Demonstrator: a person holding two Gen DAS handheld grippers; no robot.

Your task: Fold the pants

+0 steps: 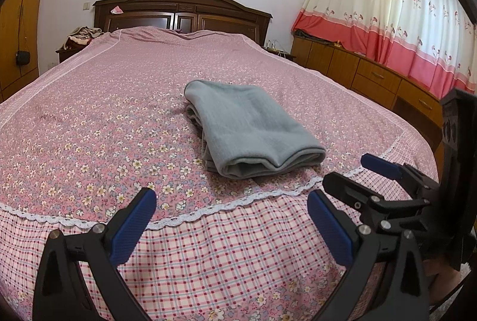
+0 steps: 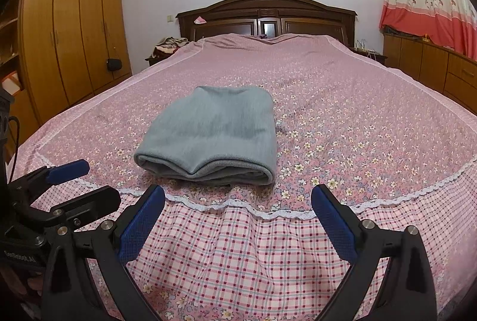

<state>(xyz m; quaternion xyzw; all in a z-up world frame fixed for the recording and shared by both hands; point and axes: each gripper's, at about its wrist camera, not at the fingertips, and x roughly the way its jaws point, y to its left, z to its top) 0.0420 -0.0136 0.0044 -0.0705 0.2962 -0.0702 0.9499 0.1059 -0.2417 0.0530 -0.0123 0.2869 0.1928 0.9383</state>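
Your grey pants (image 1: 250, 127) already lie as a compact folded bundle on the floral bedspread (image 1: 89, 127) near the foot of the bed – with left gripper (image 1: 231, 227) and right gripper (image 2: 238, 224) both spread and empty, you seem finished, needing at most 1 tidy of the layered edge.

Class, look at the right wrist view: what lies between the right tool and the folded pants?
Only bedspread: its lace trim crosses between the right tool and the pants.
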